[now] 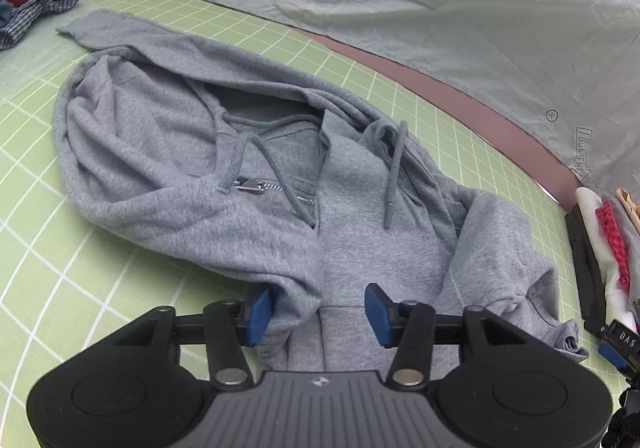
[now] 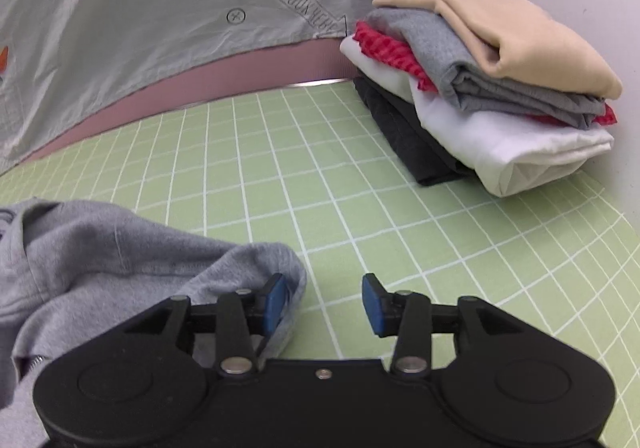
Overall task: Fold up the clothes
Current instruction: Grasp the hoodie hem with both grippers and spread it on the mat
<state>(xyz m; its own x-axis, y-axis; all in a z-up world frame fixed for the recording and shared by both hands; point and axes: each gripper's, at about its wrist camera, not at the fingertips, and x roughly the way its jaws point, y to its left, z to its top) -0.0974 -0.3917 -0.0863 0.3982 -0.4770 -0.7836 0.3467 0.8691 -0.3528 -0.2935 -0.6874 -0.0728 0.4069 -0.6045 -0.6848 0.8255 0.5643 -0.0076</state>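
Note:
A grey zip hoodie [image 1: 280, 176] lies crumpled on the green grid mat [image 1: 60, 248], hood at the left, drawstrings loose, one sleeve stretched to the far left. My left gripper [image 1: 320, 314] is open, its blue pads either side of the hoodie's near fabric, not closed on it. In the right wrist view the hoodie's edge [image 2: 120, 256] lies at the lower left. My right gripper [image 2: 325, 304] is open over the mat; its left pad [image 2: 276, 302] touches the hoodie's edge. The right gripper's tip also shows in the left wrist view [image 1: 618, 344].
A stack of folded clothes [image 2: 480, 88] in beige, grey, red, white and black sits at the mat's right end, also in the left wrist view [image 1: 604, 256]. A heap of checked and blue garments [image 1: 32, 4] lies far left. A pale printed sheet [image 1: 400, 0] hangs behind the mat.

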